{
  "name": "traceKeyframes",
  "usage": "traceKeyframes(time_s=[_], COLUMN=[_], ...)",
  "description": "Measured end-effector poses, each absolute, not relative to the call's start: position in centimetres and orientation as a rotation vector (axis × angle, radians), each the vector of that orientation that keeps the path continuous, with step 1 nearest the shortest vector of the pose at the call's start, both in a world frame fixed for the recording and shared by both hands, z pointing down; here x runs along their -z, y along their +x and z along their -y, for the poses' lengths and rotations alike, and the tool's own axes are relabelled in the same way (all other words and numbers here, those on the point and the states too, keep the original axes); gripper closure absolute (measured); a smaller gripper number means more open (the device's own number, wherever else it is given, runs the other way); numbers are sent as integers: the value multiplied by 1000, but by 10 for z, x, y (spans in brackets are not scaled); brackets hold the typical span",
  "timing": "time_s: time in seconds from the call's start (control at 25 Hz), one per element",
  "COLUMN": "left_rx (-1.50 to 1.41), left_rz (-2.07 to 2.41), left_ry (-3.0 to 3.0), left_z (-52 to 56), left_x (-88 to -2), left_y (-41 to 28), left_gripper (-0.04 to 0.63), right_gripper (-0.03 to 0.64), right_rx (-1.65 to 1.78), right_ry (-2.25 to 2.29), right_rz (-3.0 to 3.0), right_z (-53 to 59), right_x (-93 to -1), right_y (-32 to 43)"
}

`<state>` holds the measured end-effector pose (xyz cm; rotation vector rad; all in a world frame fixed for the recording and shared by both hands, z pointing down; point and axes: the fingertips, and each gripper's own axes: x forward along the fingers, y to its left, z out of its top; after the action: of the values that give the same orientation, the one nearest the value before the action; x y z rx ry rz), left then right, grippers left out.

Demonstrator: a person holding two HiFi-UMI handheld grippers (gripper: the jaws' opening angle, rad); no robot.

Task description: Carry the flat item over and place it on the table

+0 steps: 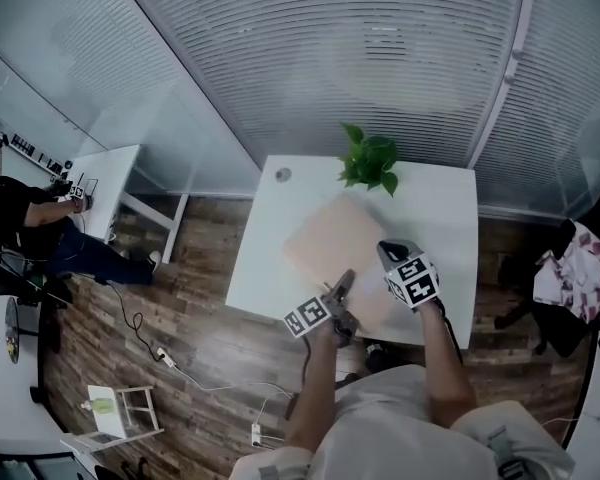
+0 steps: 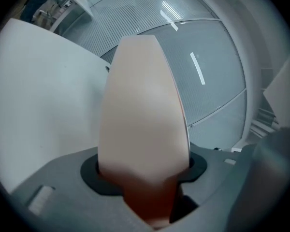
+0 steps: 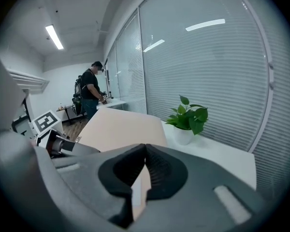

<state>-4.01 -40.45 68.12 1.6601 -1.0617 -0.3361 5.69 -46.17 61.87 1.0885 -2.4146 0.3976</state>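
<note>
A flat pale pink board (image 1: 335, 248) hangs tilted just above the white table (image 1: 440, 208), over its near half. My left gripper (image 1: 338, 303) grips the board's near edge. In the left gripper view the board (image 2: 142, 110) fills the space between the jaws of the left gripper (image 2: 145, 178). My right gripper (image 1: 395, 258) sits at the board's near right edge. In its own view the right gripper (image 3: 145, 151) is closed, with a thin strip of the board (image 3: 121, 129) caught between the pads.
A potted green plant (image 1: 370, 163) stands at the table's far edge, just beyond the board. A person (image 1: 20, 218) works at a second desk far left. Cables and a power strip (image 1: 165, 358) lie on the wooden floor. A chair with cloth (image 1: 580, 268) stands right.
</note>
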Motion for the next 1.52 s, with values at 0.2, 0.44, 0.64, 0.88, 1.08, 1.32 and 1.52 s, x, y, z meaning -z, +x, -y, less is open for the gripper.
traceKeyframes(time_s=[0.2,0.44,0.64,0.88,1.08,1.32,1.52], left_rx=[408,473,475,505,508,514,470], left_rz=[1047,1010,990,962,958,954,1023], left_ry=[1541,1384,1387,1358,1353,1340,1289], left_z=[397,387,390,395,406,421,427], left_x=[-705,-734,-736,-747,-744,-750,-759], left_y=[-35,-41,-37,-28,-23,-11,-8], left_gripper=[316,318,316,316,314,314,273], right_gripper=[615,615,615,615,594,594,586], right_rx=[-514,-534,-493,-525,-594,-507,-590], right_ry=[1106,942,836,902,866,869,954], right_rz=[2417,2367,2333,2321,2306,2235,2226], right_z=[473,462,463,476,476,492,506], right_x=[-637,-675,-690,-701,-708,-721,-719], right_y=[58,37,18,22,21,29,39])
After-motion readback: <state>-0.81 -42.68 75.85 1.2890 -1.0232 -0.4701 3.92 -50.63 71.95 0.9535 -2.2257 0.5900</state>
